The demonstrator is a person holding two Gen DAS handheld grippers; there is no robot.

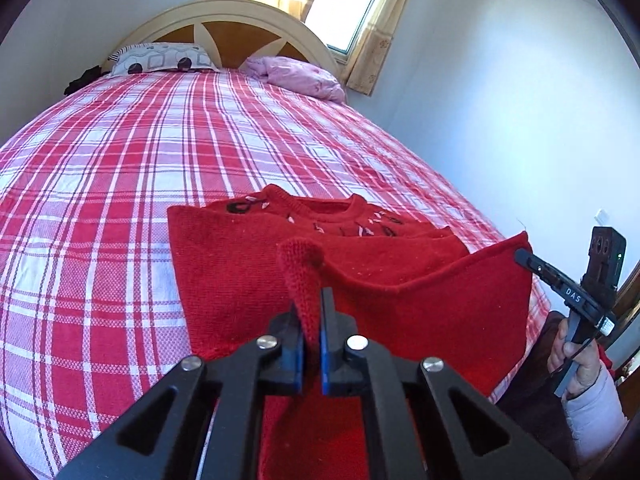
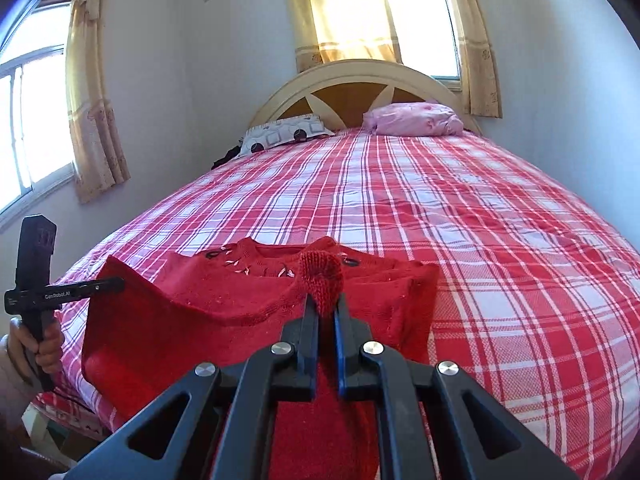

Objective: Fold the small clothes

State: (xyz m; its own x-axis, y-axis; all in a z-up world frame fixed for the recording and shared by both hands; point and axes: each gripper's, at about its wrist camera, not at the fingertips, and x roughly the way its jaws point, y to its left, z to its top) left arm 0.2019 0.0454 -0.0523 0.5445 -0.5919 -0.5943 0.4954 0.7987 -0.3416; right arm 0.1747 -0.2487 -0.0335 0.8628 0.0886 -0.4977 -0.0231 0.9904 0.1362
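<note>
1. A small red knitted sweater [image 1: 248, 264] lies near the foot of a bed covered with a red, pink and white checked sheet [image 1: 120, 160]. Its neckline, with dark and pale stitched decoration, points toward the headboard.

2. The near hem of the sweater is raised off the sheet, while the collar end lies flat on it. The raised edge sags in a shallow curve between the two grippers.

3. The left gripper [image 1: 311, 320] is clamped on one lower corner of the hem. A bunched nub of red knit pokes up from between its blue-lined fingers [image 1: 326, 320], which press on it from both sides.

4. The right gripper [image 2: 326, 312] is clamped on the other lower corner in the same way, with a rounded tuft of knit standing up between its closed fingers [image 2: 310, 316].

5. From the left wrist view, the right gripper shows at the far right edge, its tip at the sweater's corner, with a hand [image 1: 576, 364] in a pale sleeve wrapped around its handle.

6. From the right wrist view, the left gripper shows at the far left, its tip at the opposite corner, and another hand [image 2: 40, 346] grips its handle.

7. At the head of the bed, a patterned grey and white pillow [image 2: 284, 134] sits on the left and a crumpled pink pillow [image 2: 416, 120] on the right, both against a cream and brown arched headboard [image 2: 360, 84].

8. Yellowish curtains [image 2: 348, 16] hang at a bright window behind the headboard.
</note>
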